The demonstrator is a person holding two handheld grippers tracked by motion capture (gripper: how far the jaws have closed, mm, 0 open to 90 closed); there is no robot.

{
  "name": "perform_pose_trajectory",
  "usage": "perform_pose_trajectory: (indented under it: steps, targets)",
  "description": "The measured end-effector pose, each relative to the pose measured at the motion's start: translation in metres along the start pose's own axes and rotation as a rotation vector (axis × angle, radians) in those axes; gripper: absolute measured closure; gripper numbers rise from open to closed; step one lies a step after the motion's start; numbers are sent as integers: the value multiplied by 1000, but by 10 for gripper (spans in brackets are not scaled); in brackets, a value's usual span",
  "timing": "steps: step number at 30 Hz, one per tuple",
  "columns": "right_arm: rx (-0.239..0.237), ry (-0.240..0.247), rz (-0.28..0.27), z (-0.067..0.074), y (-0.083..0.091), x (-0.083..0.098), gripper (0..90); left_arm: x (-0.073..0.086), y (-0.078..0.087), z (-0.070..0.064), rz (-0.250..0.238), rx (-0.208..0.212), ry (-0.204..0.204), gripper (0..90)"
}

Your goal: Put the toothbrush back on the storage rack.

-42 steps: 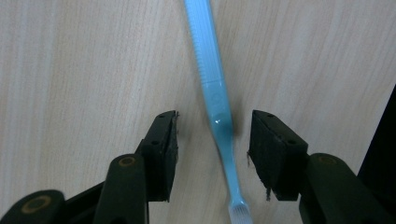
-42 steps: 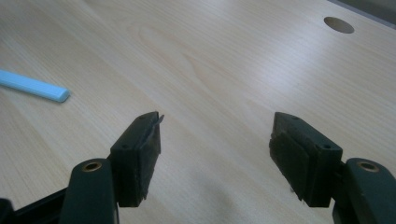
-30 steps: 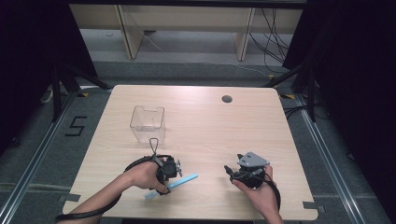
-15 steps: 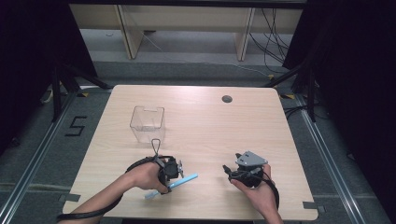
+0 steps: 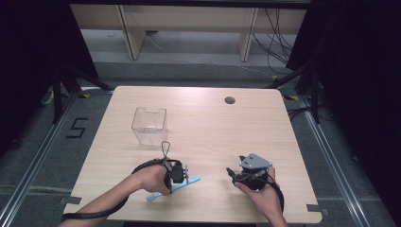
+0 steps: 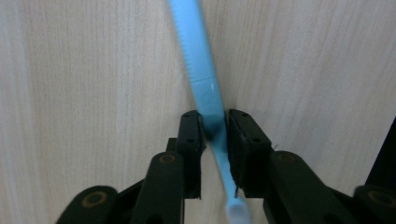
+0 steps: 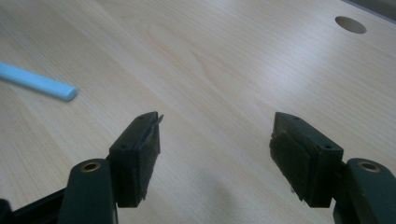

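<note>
Toothbrush, light blue, lies flat on the table, its handle between the left gripper's jaws, which have just been closing and now pinch it crosswise, likely for lifting. Right gripper rests open beside, nothing between its jaws.

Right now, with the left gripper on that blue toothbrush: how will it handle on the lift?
The toothbrush looks like thin, hard plastic, so probably light and stiff. The left gripper, whose jaws have just been closing, pinches the narrow handle, so it may pivot between the pads. Its smooth surface could slip; the grip sits nearer one end.
</note>
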State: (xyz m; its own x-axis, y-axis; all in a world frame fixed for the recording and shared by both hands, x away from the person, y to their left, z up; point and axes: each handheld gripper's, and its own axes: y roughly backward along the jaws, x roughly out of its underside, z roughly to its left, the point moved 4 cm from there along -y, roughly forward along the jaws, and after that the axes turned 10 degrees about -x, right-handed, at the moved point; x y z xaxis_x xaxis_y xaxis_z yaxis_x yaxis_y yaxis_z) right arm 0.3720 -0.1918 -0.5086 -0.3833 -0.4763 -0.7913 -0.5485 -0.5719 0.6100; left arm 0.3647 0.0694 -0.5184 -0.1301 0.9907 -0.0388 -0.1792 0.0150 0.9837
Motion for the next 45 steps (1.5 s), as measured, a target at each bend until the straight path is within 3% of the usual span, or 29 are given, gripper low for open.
perform_pose_trajectory:
  steps: [8,10,11,14,20,25,26,28,30,35,44,45]
  targets:
    - [-5,13,5,1,-1,-1,340,0,1,-1,-17,-11,-73,783]
    - [-7,23,8,1,-1,-2,340,0,1,-1,-17,-11,-76,784]
    - [-9,-7,10,4,-1,-2,339,0,1,-1,-18,-12,-71,785]
    - [-10,38,12,3,-3,-4,338,1,1,-2,-18,-4,-75,786]
    - [-40,46,35,7,-5,-3,338,2,2,-1,-41,3,-99,787]
    - [-66,84,50,11,-7,-7,338,2,7,-1,-47,11,-86,787]
    - [-73,63,57,14,-7,-6,338,2,8,-1,-51,13,-86,787]
    - [-85,72,66,16,-8,-6,338,2,11,-1,-58,13,-92,787]
    - [-102,112,73,16,-11,-7,338,2,12,-1,-66,14,-92,787]
    - [-118,96,90,21,-13,-6,338,4,13,0,-68,21,-99,787]
    - [-172,138,83,28,-17,-12,340,6,20,2,-98,24,-91,787]
    - [-177,125,93,30,-16,-11,341,6,21,2,-103,23,-93,788]
